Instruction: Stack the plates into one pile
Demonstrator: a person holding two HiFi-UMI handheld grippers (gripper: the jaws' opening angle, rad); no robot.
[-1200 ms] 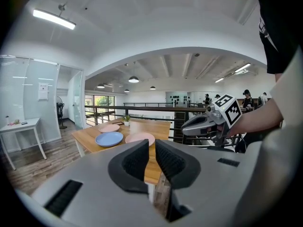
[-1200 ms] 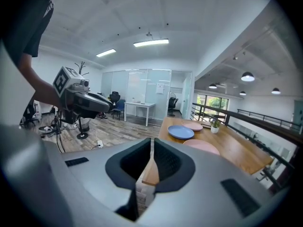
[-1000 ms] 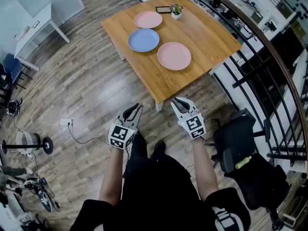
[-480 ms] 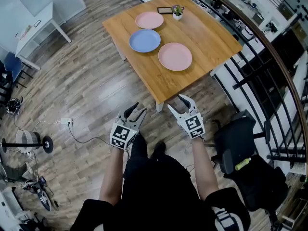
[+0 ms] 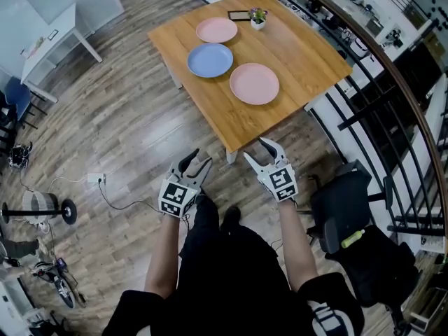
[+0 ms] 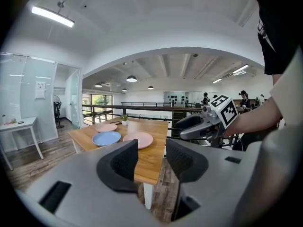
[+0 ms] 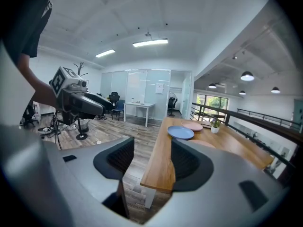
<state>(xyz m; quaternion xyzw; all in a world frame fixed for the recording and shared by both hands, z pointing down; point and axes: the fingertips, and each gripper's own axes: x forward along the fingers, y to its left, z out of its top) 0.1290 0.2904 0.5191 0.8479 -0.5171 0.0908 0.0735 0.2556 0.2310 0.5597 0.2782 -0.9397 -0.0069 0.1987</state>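
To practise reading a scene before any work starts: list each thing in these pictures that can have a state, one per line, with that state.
left gripper: open, jaws just been opening, nothing between them.
right gripper: open, jaws just been opening, nothing between them.
blue plate: flat on the table, unstacked.
near pink plate: flat, unstacked.
far pink plate: flat, unstacked.
potted plant: upright.

Three plates, all flat and right side up on the wooden tabletop (image 5: 308, 54), unstacked; round blue plate (image 5: 210, 59) nearest the left edge; round pink plate (image 5: 254, 83) just beside it, toward the near corner; second round pink plate (image 5: 216, 29) just beyond the blue one; none overlapping.
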